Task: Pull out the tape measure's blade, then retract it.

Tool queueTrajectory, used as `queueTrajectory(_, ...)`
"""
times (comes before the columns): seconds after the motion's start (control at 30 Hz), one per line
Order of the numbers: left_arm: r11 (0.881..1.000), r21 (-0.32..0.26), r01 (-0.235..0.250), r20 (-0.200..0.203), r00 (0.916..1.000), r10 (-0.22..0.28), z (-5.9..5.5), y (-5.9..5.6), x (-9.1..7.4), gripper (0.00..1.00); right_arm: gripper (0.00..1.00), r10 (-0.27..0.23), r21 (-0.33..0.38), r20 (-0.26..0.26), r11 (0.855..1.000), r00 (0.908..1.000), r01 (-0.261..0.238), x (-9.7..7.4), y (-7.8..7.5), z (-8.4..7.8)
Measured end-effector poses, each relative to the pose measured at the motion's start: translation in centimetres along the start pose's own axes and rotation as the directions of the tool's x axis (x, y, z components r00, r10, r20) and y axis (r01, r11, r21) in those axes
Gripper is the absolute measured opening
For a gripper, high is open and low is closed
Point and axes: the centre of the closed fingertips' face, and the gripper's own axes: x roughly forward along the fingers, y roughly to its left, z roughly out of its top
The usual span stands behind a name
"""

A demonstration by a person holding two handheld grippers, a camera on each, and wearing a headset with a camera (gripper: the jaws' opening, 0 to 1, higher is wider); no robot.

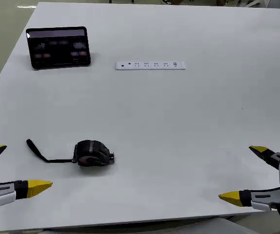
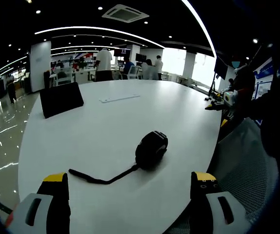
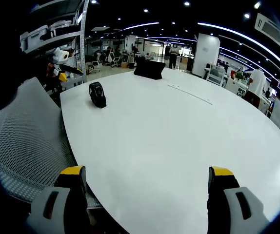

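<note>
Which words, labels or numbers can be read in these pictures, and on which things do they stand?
No text can be read anywhere.
On the tablet: screen marks, too blurred.
On the power strip: marks, too small.
On the tape measure: no legible label.

The right half of the white tabletop lay open; a round black tape measure stood near its front-left corner, and a dark tablet and a white power strip stood towards its far edge.

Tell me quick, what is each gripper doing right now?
Left gripper: open, holding nothing.
Right gripper: open, holding nothing.
</note>
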Motion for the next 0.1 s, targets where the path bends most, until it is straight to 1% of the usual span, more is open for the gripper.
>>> queueTrajectory(0.07,1.000,0.007,-0.003,0.001,1.0000,0.003,-0.08,0.14,0.00,1.00,1.00,-0.003,0.000,0.001,1.000,1.0000,0.003,-0.09,-0.11,0.01)
queueTrajectory(0.1,1.000,-0.002,0.002,-0.001,1.0000,-0.002,-0.16,0.04,-0.07,1.00,1.00,-0.003,0.001,-0.001,1.000,1.0000,0.003,-0.09,-0.14,-0.02)
